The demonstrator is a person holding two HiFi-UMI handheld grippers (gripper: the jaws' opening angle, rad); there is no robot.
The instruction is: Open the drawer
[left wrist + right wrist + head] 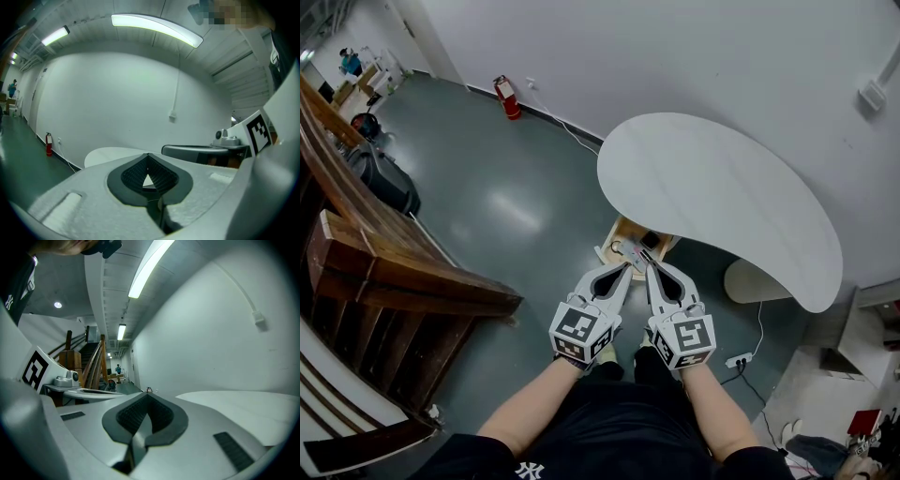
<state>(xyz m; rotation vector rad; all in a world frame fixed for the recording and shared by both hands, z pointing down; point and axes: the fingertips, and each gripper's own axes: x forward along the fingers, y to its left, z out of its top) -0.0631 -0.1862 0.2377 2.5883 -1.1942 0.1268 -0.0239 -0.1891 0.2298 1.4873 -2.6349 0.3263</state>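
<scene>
In the head view a small wooden drawer unit (pixel 622 235) stands on the floor, half under the white table (pixel 712 187). Small items show in its top, and I cannot tell whether a drawer is pulled out. My left gripper (pixel 630 267) and right gripper (pixel 650 269) are held side by side just in front of the unit and point at it. Both are shut with nothing between the jaws. In the left gripper view the left gripper's (pixel 148 155) dark pads meet at the tip. The right gripper view shows the right gripper (pixel 148 393) the same way.
A wooden staircase (pixel 384 272) runs along the left. A red fire extinguisher (pixel 506 97) stands by the far wall. A power strip (pixel 738 360) with cable lies on the grey floor at right, near a pale round base (pixel 759 281) under the table.
</scene>
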